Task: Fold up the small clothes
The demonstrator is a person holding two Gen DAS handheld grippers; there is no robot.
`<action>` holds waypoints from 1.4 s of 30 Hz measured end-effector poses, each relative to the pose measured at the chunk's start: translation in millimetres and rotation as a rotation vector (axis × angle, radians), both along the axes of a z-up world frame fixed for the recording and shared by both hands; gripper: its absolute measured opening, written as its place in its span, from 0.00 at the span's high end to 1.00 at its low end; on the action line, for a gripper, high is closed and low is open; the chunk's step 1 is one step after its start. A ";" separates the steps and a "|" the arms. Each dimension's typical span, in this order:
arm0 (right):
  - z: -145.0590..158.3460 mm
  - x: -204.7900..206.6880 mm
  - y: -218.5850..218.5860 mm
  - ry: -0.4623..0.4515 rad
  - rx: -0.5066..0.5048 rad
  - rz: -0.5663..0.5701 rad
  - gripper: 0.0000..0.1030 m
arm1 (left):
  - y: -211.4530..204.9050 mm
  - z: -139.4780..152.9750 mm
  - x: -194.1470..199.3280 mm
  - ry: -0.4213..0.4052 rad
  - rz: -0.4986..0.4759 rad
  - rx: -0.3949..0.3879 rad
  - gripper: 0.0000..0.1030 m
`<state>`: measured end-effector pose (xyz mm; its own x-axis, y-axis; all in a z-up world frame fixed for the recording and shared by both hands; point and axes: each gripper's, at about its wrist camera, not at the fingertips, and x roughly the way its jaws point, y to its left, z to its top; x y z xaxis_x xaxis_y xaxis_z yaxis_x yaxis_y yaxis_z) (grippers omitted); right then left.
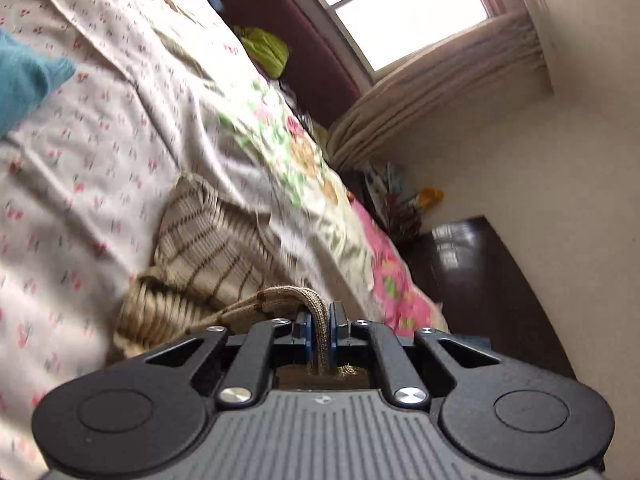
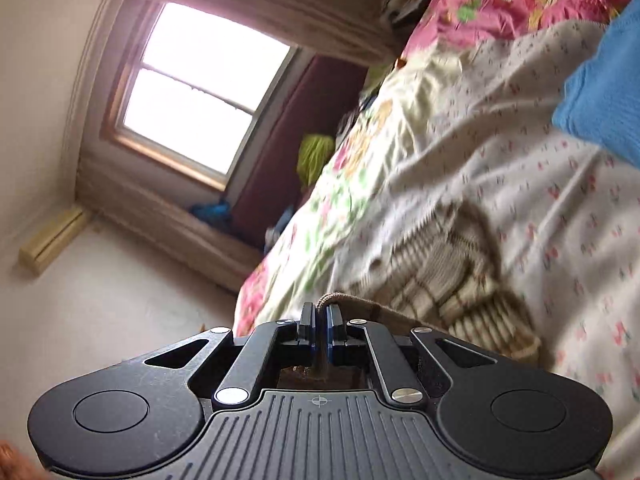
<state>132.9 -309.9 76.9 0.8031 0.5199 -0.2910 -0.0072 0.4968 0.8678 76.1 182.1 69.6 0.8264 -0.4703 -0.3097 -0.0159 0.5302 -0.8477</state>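
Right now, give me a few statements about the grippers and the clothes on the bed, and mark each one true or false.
1. The left gripper is shut on the edge of the brown striped garment. True.
2. The right gripper is open and empty. False: it is shut on an edge of the same garment.
3. A blue cloth lies on the cherry-print sheet beyond the striped garment. True.
4. The blue cloth is held between the left gripper's pads. False: it lies apart, untouched.
5. The window is covered by a drawn curtain. False: its panes are bare and bright.
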 end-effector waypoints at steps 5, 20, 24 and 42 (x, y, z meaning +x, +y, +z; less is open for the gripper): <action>-0.3 64.4 2.2 -0.029 -0.037 -0.106 0.94 | 11.6 -1.7 62.8 -0.038 0.080 -0.003 0.82; -114.8 156.3 27.5 0.239 -0.278 -0.117 0.90 | 30.1 -120.4 149.9 0.261 0.198 0.074 0.82; -98.5 149.3 28.0 0.193 -0.318 -0.106 0.90 | 33.5 -112.1 148.2 0.263 0.214 0.071 0.73; -104.8 80.8 39.1 0.167 -0.553 0.063 0.68 | 3.8 -100.6 66.5 0.291 0.104 0.321 0.30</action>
<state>213.7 -270.8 -27.9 0.6952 0.3001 -0.6531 0.0634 0.8795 0.4716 142.7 185.9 -31.0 0.7209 -0.2313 -0.6533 -0.2964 0.7491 -0.5924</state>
